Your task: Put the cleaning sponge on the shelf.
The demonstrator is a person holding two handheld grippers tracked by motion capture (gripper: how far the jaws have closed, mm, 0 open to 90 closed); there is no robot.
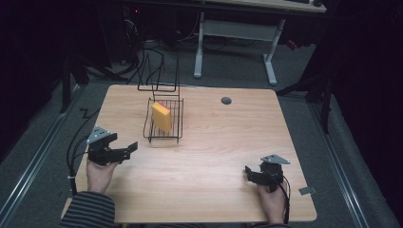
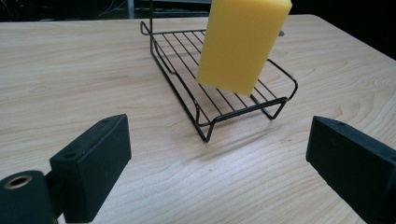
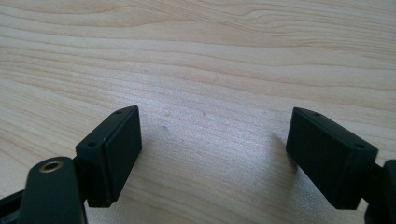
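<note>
the yellow sponge (image 1: 161,116) stands on edge in the black wire rack (image 1: 164,134) at the far middle of the wooden table (image 1: 209,156), leaning toward the rack's back rail; whether it touches that rail is hard to tell from the high view. from the left gripper (image 1: 124,151) the sponge lies at about 1 o'clock, near, with bare table between. in the left gripper view the sponge (image 2: 243,42) rises straight ahead at 12 o'clock, its long axis nearly upright and tipped a little to the right, its foot on the rack (image 2: 219,100) wires. the left gripper's jaws are spread wide and hold nothing. the right gripper (image 1: 252,176) rests well apart at the near right edge, the sponge off at its 10 o'clock, jaws likewise spread over bare wood. the left hand is clearly nearer, so the reach most likely falls to it.
</note>
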